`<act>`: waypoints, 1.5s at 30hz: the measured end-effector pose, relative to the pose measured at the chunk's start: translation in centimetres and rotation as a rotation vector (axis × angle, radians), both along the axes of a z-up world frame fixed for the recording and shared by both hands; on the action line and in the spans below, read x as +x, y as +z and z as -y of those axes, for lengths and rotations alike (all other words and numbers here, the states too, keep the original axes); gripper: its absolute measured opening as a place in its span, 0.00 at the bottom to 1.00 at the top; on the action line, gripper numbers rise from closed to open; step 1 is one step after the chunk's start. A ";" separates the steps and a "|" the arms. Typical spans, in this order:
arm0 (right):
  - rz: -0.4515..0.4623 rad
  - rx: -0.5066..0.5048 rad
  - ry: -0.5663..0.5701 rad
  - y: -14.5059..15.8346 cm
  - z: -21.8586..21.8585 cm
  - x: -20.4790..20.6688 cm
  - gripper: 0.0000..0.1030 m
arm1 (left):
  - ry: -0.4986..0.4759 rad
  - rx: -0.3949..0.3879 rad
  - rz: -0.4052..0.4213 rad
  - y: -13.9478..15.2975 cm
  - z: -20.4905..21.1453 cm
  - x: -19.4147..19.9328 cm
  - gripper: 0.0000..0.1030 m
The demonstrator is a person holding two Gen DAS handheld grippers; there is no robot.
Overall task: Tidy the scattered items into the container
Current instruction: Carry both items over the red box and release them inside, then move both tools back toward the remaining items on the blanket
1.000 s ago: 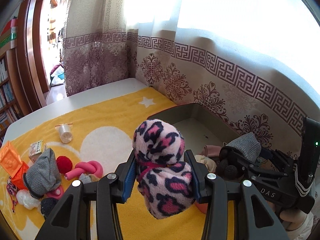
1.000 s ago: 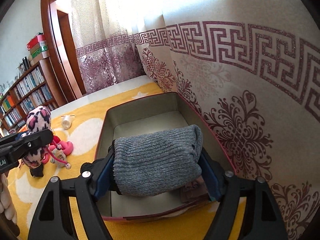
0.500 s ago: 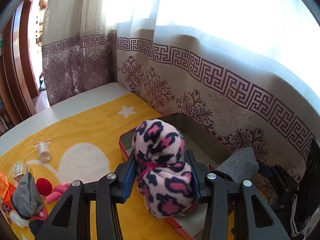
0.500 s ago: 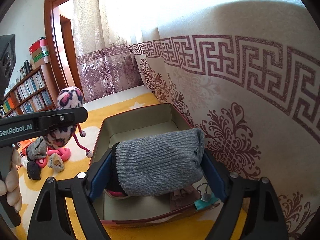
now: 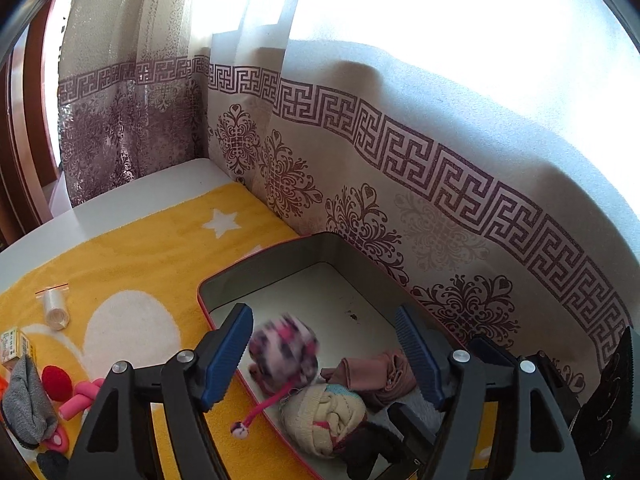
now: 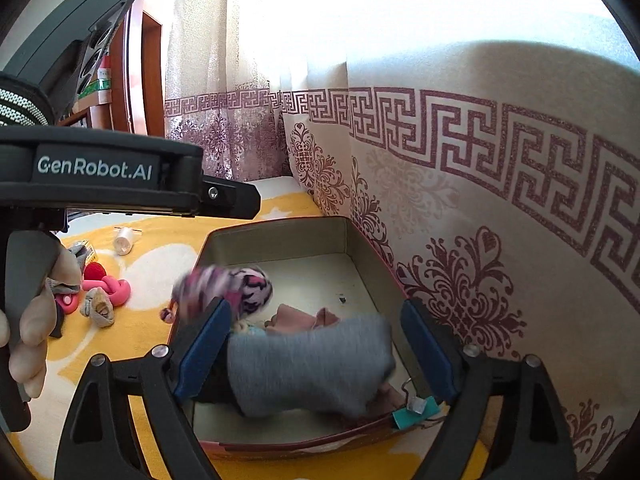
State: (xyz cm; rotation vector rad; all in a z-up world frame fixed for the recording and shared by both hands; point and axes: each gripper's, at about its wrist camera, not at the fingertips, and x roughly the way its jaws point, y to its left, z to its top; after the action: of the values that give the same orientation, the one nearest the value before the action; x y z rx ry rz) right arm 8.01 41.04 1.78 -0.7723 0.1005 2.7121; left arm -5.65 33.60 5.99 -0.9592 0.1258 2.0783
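Risk first: the pink-and-black plush toy (image 5: pixel 282 354) is dropping near the left wall of the container (image 5: pixel 280 256), and its pink cord with a small bobble (image 5: pixel 239 432) is hanging out over the red rim onto the yellow blanket (image 5: pixel 132 256). If the toy is falling this close to the edge, it could catch on the rim or tip back out. You are also releasing a grey knitted sock (image 6: pixel 308 364) over the near end of the container, where a cream knitted bundle (image 5: pixel 324 420) and a dusty-pink cloth (image 5: pixel 376 372) are already lying; it could slide over the low near wall. Both pairs of tongs are crowding the same opening, so they could be knocking together.

Your left tongs (image 5: pixel 326 356) are standing wide open, blue pads well apart, holding nothing; the blurred toy is between them but touching neither. Your right tongs (image 6: pixel 316 356) are likewise spread wide, and the blurred sock is sitting between them, apparently free of both pads.

More items are waiting on the blanket at the far left: a red ball (image 5: pixel 56 382), a pink foam twist (image 5: pixel 82 398), another grey sock (image 5: pixel 28 404) and a clear roll (image 5: pixel 56 308).
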 end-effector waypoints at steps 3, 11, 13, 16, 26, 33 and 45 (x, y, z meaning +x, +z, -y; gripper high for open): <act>0.000 -0.024 -0.001 0.0 -0.3 0.0 0.87 | 0.017 0.004 -0.009 0.4 0.8 -0.1 0.73; 0.001 -0.087 0.043 -0.1 0.0 -0.1 0.87 | 0.079 -0.007 -0.040 0.5 3.7 0.0 0.73; 0.009 -0.108 0.058 -0.1 0.4 -0.1 0.87 | 0.092 -0.012 -0.042 0.4 4.6 0.0 0.73; 0.023 -0.135 0.074 -0.3 0.9 -0.3 0.87 | 0.114 -0.010 -0.034 0.1 6.0 0.0 0.73; 0.050 -0.134 0.154 -0.5 4.9 -1.0 0.87 | 0.209 0.010 -0.008 -0.6 12.4 -0.9 0.73; 0.066 -0.214 0.264 0.1 8.6 -2.6 0.87 | 0.315 0.038 0.000 -0.5 19.1 -2.0 0.73; 0.168 -0.191 0.358 -0.9 15.4 -7.0 0.87 | 0.546 0.079 0.037 -2.3 30.8 -4.1 0.73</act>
State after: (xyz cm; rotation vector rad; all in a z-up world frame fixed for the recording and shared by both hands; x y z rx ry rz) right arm 1.04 25.67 0.93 -1.1712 0.2016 2.9852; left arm -9.76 2.84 3.66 -1.0666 -0.2648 2.5321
